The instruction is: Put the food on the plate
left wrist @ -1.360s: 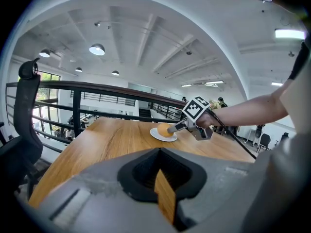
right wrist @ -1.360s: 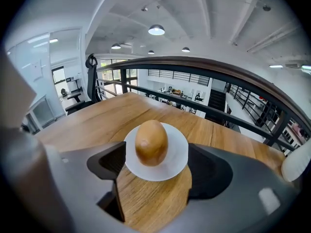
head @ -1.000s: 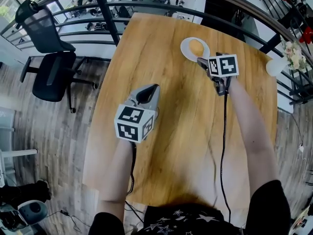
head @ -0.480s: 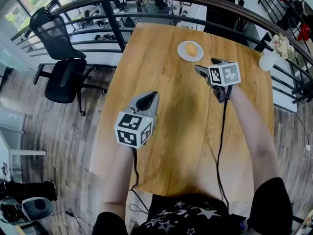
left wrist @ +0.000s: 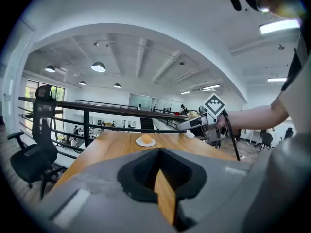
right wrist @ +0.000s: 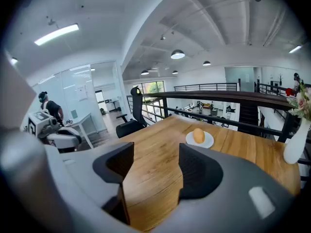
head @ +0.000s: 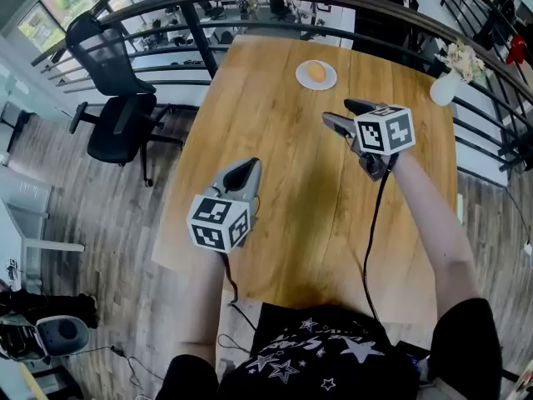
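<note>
A small orange-yellow piece of food (head: 316,72) lies on a white plate (head: 302,78) at the far end of the wooden table (head: 283,198). The food (right wrist: 198,135) and plate (right wrist: 208,143) also show in the right gripper view, and the food (left wrist: 146,138) in the left gripper view. My right gripper (head: 345,117) hovers above the table, well short of the plate; its jaws are closing with nothing between them. My left gripper (head: 244,169) is held over the table's left side, its jaws shut and empty.
A white vase with flowers (head: 445,83) stands at the table's far right corner. A dark railing (head: 200,36) runs behind the table's far and left edges. A black office chair (head: 112,98) is on the floor to the left.
My right gripper has drawn back from the plate toward me, leaving the food on it. The head view has pulled back; the left gripper has stayed about where it was.
</note>
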A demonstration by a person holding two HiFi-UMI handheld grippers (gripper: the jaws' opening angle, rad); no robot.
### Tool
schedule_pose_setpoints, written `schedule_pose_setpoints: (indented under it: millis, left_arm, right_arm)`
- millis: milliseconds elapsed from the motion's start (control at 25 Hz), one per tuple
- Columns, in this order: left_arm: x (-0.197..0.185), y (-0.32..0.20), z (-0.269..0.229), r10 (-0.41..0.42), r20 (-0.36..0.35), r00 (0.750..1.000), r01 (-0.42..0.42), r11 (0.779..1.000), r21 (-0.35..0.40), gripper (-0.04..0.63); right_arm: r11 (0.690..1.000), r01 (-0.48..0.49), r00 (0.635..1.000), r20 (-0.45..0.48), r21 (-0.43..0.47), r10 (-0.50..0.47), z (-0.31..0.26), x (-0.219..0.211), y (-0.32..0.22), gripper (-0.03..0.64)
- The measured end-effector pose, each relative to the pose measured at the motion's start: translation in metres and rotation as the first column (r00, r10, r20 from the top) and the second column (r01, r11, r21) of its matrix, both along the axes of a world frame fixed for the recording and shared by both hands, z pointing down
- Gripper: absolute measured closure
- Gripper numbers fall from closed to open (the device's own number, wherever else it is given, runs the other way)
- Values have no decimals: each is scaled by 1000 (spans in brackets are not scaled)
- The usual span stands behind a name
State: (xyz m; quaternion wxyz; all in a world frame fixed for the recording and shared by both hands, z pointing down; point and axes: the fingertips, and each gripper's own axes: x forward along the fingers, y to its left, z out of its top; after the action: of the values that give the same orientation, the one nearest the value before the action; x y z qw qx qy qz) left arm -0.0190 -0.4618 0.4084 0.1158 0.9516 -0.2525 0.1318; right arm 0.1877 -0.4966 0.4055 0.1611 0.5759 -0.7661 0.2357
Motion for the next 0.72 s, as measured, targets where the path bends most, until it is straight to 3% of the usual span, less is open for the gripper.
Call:
schedule_pose_setpoints:
  millis: [240,440,720]
  left_arm:
    - [2,37,-20,-50,-37,998,50,999,-1,594]
    - [7,64,-29,-79,-51,996,79,997,1,594]
    - [-4,141,23,-95,-39,995,94,995,-18,594]
  right_arm:
    - [995,82,991,102,58,-87,-23,-30,49,371]
    - [988,117,983,131,103,-130,-35,-39,85,396]
    - [981,127,966,208,146,-156,-2,-57,167,470]
